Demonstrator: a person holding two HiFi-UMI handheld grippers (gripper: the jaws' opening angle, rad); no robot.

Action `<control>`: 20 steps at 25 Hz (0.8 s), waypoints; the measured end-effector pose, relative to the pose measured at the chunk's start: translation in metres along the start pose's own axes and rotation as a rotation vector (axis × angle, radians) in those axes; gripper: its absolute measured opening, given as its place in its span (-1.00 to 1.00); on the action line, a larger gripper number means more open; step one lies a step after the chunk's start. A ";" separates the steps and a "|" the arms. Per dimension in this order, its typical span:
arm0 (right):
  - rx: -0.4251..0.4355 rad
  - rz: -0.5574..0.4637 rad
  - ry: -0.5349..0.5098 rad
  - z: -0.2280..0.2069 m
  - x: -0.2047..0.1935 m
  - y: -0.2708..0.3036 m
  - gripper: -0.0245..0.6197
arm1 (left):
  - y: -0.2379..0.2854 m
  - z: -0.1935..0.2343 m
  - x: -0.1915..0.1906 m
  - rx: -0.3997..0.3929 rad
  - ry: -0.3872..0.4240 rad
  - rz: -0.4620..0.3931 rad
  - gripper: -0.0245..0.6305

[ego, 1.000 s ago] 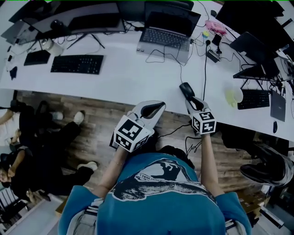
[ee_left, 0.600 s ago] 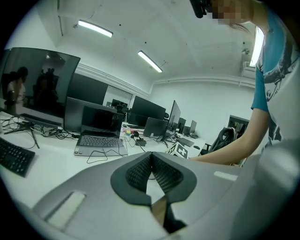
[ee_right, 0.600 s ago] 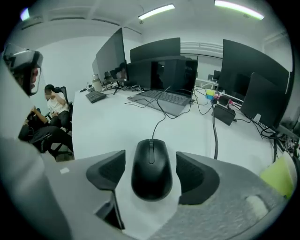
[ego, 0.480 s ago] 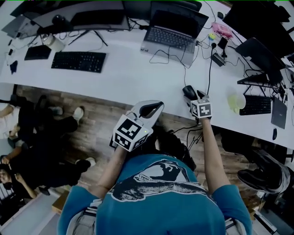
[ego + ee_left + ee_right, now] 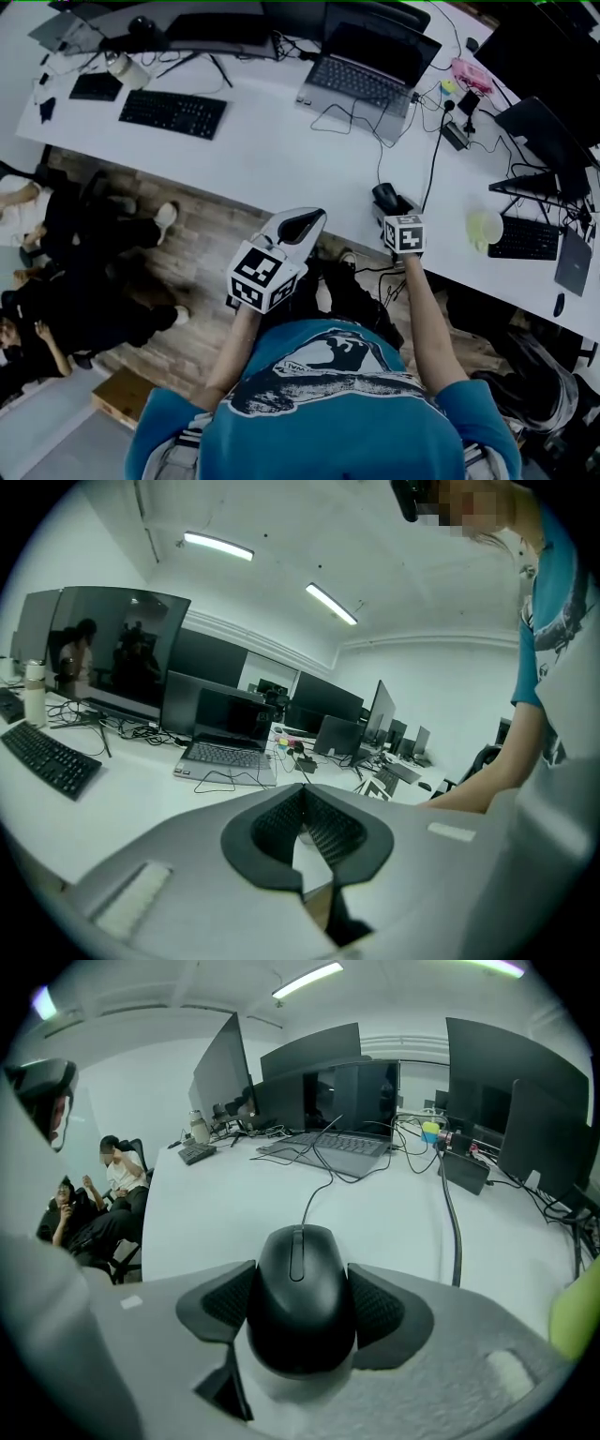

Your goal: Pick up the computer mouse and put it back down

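Neighbouring mouse (image 5: 300, 1297): laptop (image 5: 370, 80), black cable (image 5: 450, 1222).

- Head view: dim and underexposed, darker toward the corners. The white table (image 5: 281, 150) is the brightest area, and the floor (image 5: 187, 281) below its near edge sinks into shadow.
- Thin green line along the head view's top edge.
- Both gripper views: fisheye, black vignette in all corners, straight lines bow near the edges.
- Light comes from ceiling strips (image 5: 218, 545). It is even and diffuse, so shadows on the table are soft.
- Left gripper view: strips blown out, monitor (image 5: 117, 653) mirrors the room, and the near body of the left gripper (image 5: 300, 789) goes soft.
- Right gripper view: mouse (image 5: 300, 1297) sharp with a faint sheen on top, strip glare at the top edge.
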State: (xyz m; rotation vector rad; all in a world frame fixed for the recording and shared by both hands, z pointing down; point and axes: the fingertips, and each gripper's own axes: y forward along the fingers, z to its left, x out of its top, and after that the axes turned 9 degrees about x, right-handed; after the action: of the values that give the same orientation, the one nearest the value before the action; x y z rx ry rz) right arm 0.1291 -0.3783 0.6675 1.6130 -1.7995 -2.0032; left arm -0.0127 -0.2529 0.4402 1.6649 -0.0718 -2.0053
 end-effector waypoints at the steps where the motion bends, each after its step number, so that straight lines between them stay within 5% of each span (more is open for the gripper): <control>1: 0.010 0.000 -0.005 0.001 0.001 -0.001 0.02 | 0.001 -0.001 0.001 0.011 0.000 -0.001 -0.89; 11: 0.135 -0.183 -0.016 0.019 0.038 -0.049 0.02 | 0.008 -0.011 0.008 0.069 0.018 -0.012 -0.89; 20: 0.165 -0.345 -0.162 0.046 0.105 -0.126 0.02 | 0.021 -0.024 0.016 0.037 0.053 -0.018 -0.89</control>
State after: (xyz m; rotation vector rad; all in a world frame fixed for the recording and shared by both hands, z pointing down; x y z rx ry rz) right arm 0.1229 -0.3634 0.4976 1.9833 -1.8941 -2.2327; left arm 0.0151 -0.2706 0.4277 1.7474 -0.0757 -1.9827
